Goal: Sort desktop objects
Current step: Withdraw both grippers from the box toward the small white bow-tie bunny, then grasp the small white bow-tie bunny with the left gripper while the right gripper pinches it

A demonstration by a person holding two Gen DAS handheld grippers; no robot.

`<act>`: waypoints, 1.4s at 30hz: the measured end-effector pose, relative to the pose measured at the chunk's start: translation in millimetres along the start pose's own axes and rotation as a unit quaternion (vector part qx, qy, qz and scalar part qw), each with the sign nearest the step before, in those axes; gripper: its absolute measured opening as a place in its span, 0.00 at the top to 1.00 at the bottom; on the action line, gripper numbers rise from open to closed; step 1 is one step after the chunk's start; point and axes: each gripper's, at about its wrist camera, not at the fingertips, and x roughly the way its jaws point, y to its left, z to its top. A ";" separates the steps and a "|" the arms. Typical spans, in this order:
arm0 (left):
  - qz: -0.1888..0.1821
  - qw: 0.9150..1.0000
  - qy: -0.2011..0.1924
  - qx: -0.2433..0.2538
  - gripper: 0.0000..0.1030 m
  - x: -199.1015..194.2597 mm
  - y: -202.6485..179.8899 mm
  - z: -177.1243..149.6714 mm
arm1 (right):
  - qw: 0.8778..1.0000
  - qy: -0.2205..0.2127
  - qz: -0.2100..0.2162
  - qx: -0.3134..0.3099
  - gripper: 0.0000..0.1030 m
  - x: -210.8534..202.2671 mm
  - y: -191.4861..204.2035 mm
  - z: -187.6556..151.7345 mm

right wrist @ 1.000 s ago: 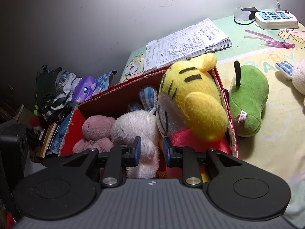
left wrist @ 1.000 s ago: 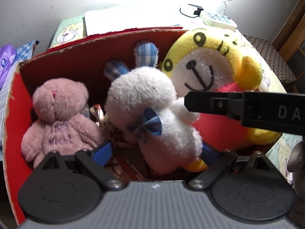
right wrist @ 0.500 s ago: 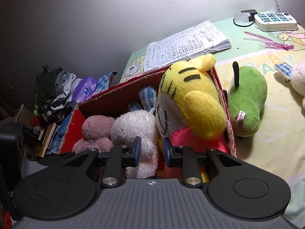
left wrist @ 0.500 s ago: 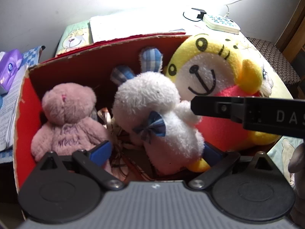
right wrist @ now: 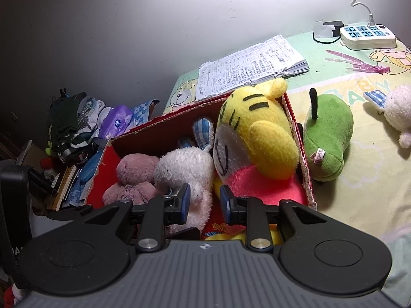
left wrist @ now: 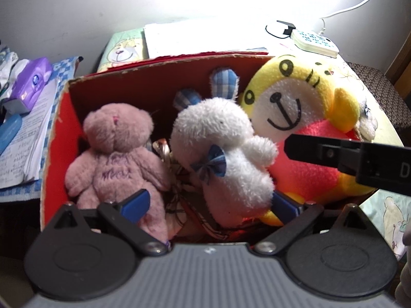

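Three plush toys are already packed in the red cardboard box ahead of both tools. The left gripper is spread wide, empty, around the white rabbit; the right gripper is partly parted, empty. The green plush, outside to its right, should be grasped mid-body

We see the red cardboard box packed wall to wall – pink plush bear, white fluffy bunny w/ checked ears, big yellow tiger plush in red top touching each other, no gap to slip between. Tiger bulges over the box's right wall. Green plush toy sits just beside that wall outside – bare yellow blanket to its right is passable.
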 end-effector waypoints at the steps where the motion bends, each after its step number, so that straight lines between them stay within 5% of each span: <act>1: 0.003 1.000 -0.001 -0.001 0.04 -1.4 0.0 -0.9 | 1.000 -0.001 0.001 -0.001 0.73 -1.1 0.8 -0.6; 12: 0.049 0.998 -0.045 -0.019 0.04 -31.0 -1.4 -13.8 | 1.000 -0.018 0.018 0.001 0.73 -17.5 1.4 -9.7; 30: 0.090 0.993 -0.058 -0.050 0.04 -49.4 -31.6 1.2 | 0.994 -0.048 0.096 0.023 0.69 -53.1 -39.5 -7.2; 37: 0.054 0.993 -0.081 -0.063 0.04 -58.4 -53.8 18.5 | 0.989 -0.061 0.129 0.026 0.69 -72.2 -68.7 6.2; 42: -0.017 0.991 -0.115 -0.064 0.03 -65.8 -87.6 35.1 | 0.987 -0.075 0.125 0.065 0.69 -88.8 -113.4 16.8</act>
